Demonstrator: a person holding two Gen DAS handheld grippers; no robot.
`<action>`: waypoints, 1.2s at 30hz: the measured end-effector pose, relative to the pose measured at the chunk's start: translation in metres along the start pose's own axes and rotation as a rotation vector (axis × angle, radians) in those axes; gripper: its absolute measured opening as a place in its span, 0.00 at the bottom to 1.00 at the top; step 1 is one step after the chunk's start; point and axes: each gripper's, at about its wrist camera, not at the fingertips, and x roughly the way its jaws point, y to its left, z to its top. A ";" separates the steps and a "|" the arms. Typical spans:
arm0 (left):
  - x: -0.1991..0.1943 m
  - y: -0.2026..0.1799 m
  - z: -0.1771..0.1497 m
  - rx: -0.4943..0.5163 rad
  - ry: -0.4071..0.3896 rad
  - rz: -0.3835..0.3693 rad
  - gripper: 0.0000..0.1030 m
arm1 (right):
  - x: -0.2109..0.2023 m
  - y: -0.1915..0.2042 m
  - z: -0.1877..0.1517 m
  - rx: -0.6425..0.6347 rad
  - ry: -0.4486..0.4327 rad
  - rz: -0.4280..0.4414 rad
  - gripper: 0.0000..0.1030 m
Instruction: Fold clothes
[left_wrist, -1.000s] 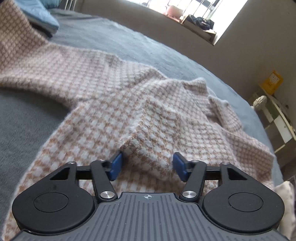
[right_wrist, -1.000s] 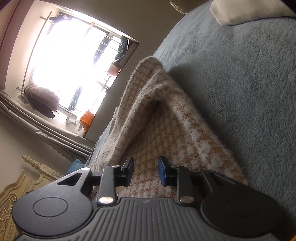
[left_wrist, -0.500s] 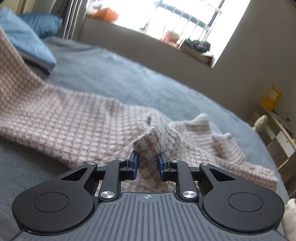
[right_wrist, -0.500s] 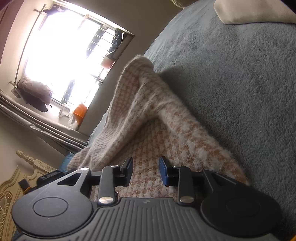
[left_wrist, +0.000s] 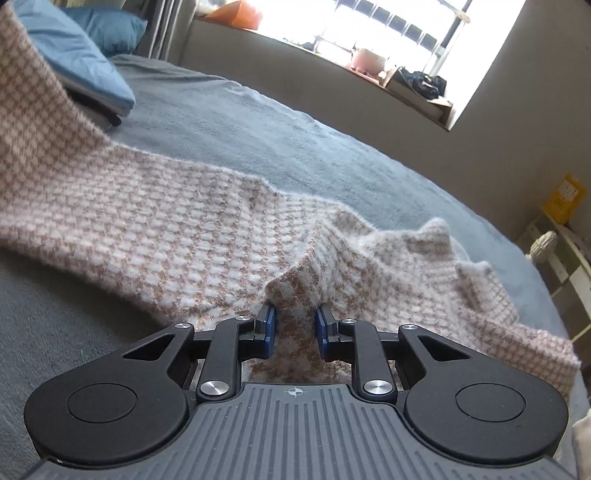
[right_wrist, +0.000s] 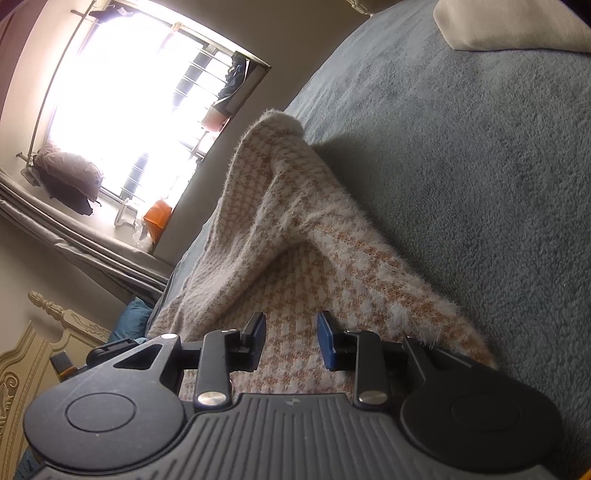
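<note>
A fuzzy knit garment (left_wrist: 166, 229) in a tan-and-white houndstooth check lies spread over the grey bed cover (left_wrist: 240, 122). My left gripper (left_wrist: 294, 330) is shut on a raised fold of it, and the blue pads squeeze the cloth into a small peak. From there the knit climbs steeply toward the upper left of the left wrist view. In the right wrist view the same garment (right_wrist: 280, 206) hangs in a long ridge away from my right gripper (right_wrist: 291, 334). That gripper is shut on a flat stretch of the knit, which fills the gap between its pads.
Blue pillows (left_wrist: 74, 55) lie at the head of the bed. A window ledge (left_wrist: 406, 85) with clutter runs behind. A small shelf unit (left_wrist: 561, 251) and a yellow box (left_wrist: 563, 192) stand at the right. A cream cloth (right_wrist: 509, 26) lies on the bed cover (right_wrist: 480, 184).
My left gripper went from open around a fold of the knit to shut on it, then lifted it a little. The right gripper kept its hold and barely moved.
</note>
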 end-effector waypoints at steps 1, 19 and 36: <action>0.002 0.001 0.000 0.001 0.010 0.006 0.21 | 0.000 -0.001 0.000 0.000 0.000 0.000 0.31; -0.060 -0.016 0.003 0.166 -0.067 0.014 0.36 | -0.031 0.059 0.054 -0.200 -0.072 -0.046 0.44; 0.007 -0.334 -0.055 0.912 0.172 -0.326 0.80 | 0.057 0.037 0.084 -0.277 -0.011 -0.099 0.44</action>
